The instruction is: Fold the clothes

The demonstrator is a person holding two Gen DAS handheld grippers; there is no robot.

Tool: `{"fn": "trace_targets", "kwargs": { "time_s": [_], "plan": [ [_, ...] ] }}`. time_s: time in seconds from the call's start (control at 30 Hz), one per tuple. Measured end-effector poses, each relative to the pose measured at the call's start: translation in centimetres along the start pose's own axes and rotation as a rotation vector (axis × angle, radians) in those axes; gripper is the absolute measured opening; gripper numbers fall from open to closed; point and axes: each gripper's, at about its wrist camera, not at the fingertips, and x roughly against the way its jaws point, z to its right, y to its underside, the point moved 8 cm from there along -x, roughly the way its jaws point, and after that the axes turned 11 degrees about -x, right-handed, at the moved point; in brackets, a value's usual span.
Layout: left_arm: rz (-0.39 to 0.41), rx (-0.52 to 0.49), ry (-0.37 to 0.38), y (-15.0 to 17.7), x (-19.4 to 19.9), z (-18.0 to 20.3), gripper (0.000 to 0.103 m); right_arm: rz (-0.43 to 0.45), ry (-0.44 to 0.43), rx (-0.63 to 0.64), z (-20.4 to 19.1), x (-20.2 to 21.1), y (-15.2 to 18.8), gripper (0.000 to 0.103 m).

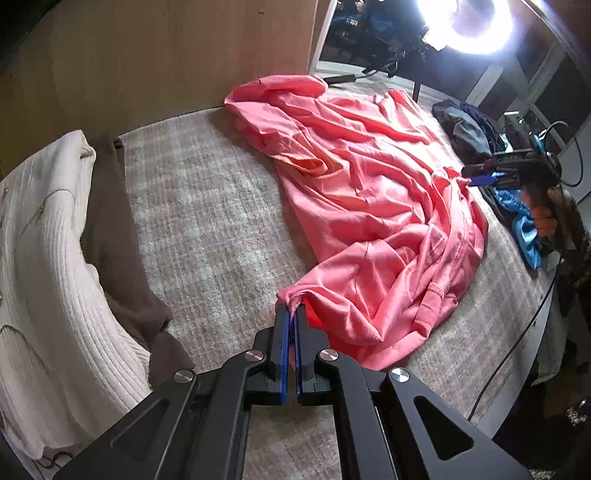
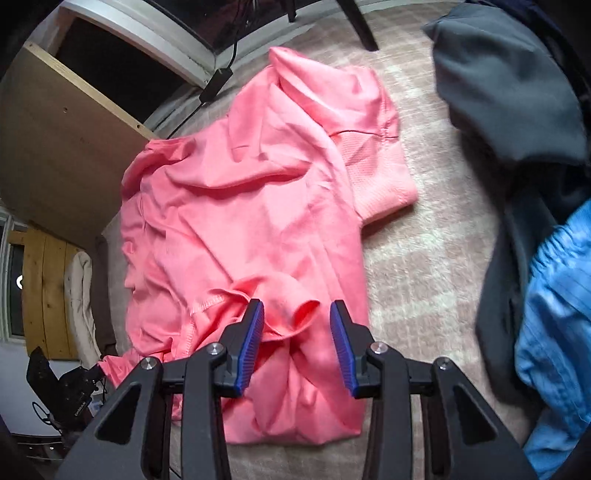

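Observation:
A crumpled pink shirt (image 1: 369, 206) lies spread on the grey checked bed cover (image 1: 207, 221). My left gripper (image 1: 292, 310) is shut on a corner of the shirt's near edge, with cloth pinched between its blue pads. In the right wrist view the same pink shirt (image 2: 236, 206) fills the middle. My right gripper (image 2: 297, 314) stands open above a raised fold of the shirt, and the blue pads (image 2: 251, 332) do not press on the cloth. From the left wrist view the right gripper (image 1: 480, 180) shows at the shirt's far right edge, held by a hand.
A folded cream knit (image 1: 48, 266) and a brown garment (image 1: 114, 229) lie at the left. A pile of grey clothes (image 2: 509, 96) and blue clothes (image 2: 554, 332) lies to the right. A wooden panel (image 1: 166, 55) stands behind the bed, with a bright lamp (image 1: 469, 22) at the back right.

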Motion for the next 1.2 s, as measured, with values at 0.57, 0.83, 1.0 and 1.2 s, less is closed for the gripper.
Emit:
{"fn": "trace_targets", "kwargs": {
  "time_s": [0.57,0.83,1.0,1.2],
  "plan": [
    [0.261,-0.014,-0.074,-0.2,19.4,0.4,0.001,0.421,-0.023,0.373,-7.5,29.2,8.4,0.002],
    [0.078,0.133,0.070,11.2,15.7,4.6,0.001,0.221,0.073,0.148,4.3,22.9,20.9,0.002],
    [0.073,0.066,0.062,7.6,11.6,3.5,0.001,0.203,0.145,0.114,7.1,19.4,17.9,0.002],
    [0.271,-0.066,-0.112,-7.6,18.6,1.1,0.001,0.433,0.240,0.317,-4.3,25.6,4.9,0.002]
  ]
}}
